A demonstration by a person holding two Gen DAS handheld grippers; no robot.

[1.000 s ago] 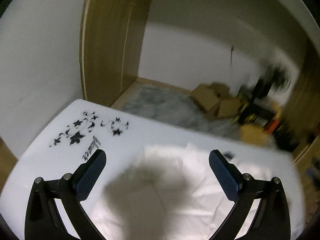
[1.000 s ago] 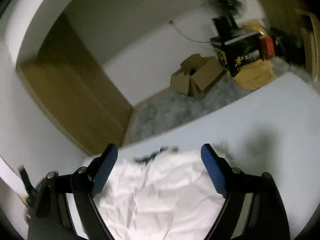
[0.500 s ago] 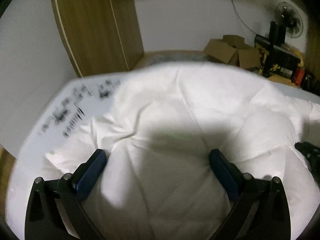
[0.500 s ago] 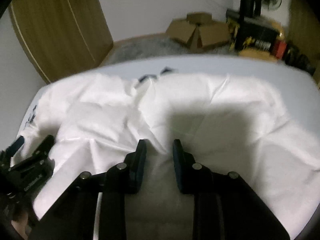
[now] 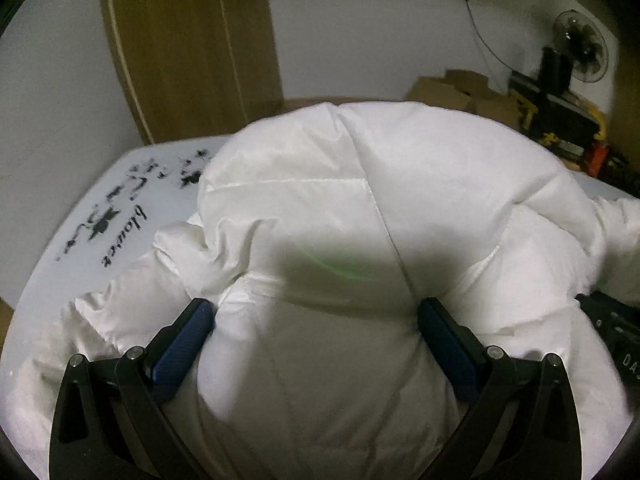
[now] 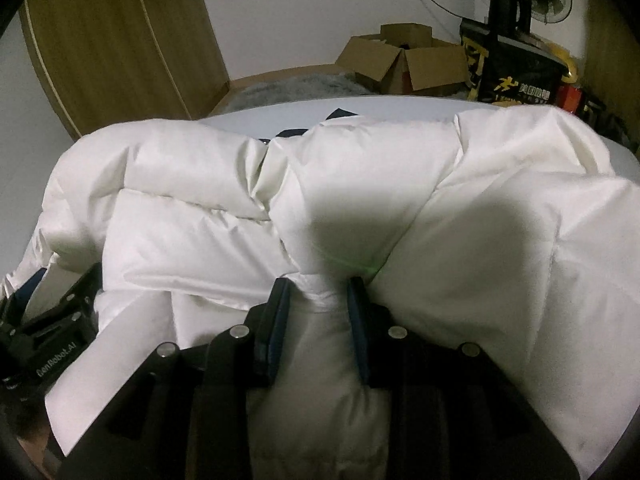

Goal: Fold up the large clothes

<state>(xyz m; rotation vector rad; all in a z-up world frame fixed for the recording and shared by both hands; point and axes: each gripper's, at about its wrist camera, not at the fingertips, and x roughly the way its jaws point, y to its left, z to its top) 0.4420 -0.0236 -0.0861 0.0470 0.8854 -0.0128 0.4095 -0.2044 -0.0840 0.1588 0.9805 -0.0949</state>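
A puffy white quilted jacket (image 5: 360, 184) lies bunched on a white table (image 5: 120, 184); it also fills the right wrist view (image 6: 360, 184). My left gripper (image 5: 316, 312) is open wide, its blue-padded fingers (image 5: 188, 332) straddling a thick bulge of the jacket. My right gripper (image 6: 320, 292) is shut on a pinched fold of the jacket. The left gripper also shows at the lower left of the right wrist view (image 6: 48, 312).
The table carries a black floral print with lettering (image 5: 120, 216) at its left. Beyond it stand a wooden wardrobe (image 5: 188, 48), cardboard boxes (image 6: 404, 60), a black printed box (image 6: 512, 72), a fan (image 5: 580, 44) and a grey rug (image 6: 296, 88).
Both grippers dropped onto the jacket. The right gripper closed from wide open onto a fold. The left stayed open and pushed deeper into the padding.
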